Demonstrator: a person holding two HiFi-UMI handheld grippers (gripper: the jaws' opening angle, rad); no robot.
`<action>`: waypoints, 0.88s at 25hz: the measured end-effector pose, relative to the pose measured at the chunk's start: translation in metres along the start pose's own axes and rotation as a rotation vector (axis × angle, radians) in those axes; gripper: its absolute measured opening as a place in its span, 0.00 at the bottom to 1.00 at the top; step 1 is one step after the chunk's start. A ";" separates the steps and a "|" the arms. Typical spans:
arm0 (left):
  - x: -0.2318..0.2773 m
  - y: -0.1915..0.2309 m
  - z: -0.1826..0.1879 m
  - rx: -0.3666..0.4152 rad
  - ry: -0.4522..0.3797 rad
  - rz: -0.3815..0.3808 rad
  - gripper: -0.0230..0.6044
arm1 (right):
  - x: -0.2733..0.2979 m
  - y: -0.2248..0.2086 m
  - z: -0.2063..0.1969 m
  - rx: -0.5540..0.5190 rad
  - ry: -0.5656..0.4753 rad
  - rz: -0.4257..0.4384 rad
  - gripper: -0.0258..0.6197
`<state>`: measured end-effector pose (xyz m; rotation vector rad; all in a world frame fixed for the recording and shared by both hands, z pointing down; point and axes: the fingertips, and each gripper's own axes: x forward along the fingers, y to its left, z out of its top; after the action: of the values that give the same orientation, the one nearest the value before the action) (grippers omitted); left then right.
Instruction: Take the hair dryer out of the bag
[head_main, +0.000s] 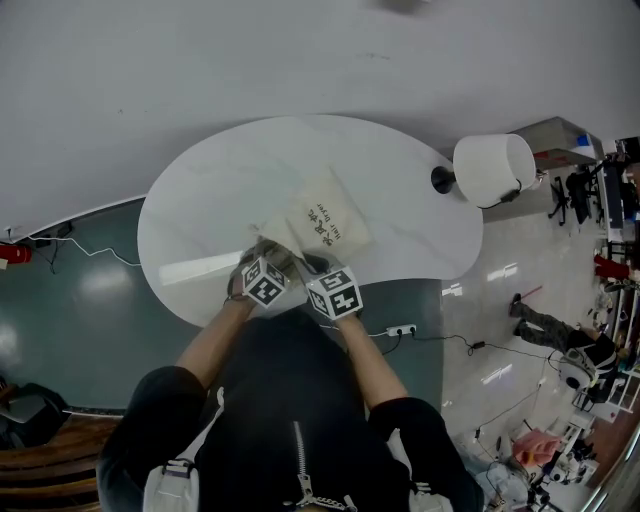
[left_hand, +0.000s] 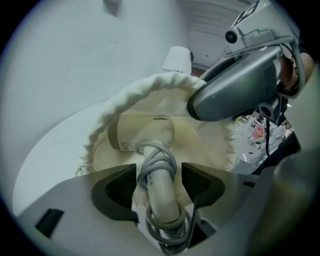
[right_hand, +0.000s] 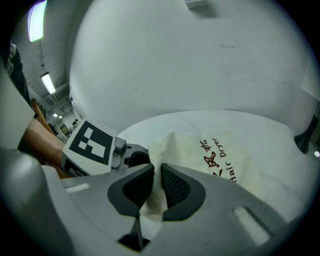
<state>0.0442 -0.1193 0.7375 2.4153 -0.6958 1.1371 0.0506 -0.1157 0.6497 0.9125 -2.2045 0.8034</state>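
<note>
We noted the right claw (right_hand: 156, 186) clamped on the rim of the bag (right_hand: 225, 165), near side of the white surface (head_main: 200, 220). The left claw (left_hand: 159, 184) stood wide open astride the cord-wrapped handle (left_hand: 162, 197) of the hair dryer (left_hand: 142, 131), which lay inside the bag. Grasp and withdrawal remained, we judged.

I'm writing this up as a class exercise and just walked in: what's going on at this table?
A person at a white table is getting a hair dryer out of a cloth bag. The right gripper is shut on the bag's rim. The left gripper, jaws open, sits at the bag's mouth with the dryer's cord-wrapped handle between them, not yet gripped. The dryer's body lies inside the bag.
</note>
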 end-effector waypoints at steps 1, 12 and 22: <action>0.001 0.000 0.000 0.001 0.005 -0.001 0.47 | 0.000 0.000 0.000 0.003 -0.001 0.000 0.09; 0.017 0.000 -0.005 0.000 0.039 -0.007 0.47 | -0.004 0.000 0.000 0.028 -0.006 0.006 0.09; 0.028 0.000 -0.007 -0.003 0.067 -0.003 0.47 | -0.005 -0.002 0.000 0.048 -0.005 0.006 0.09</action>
<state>0.0551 -0.1231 0.7635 2.3631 -0.6718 1.2090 0.0549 -0.1146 0.6463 0.9322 -2.2021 0.8605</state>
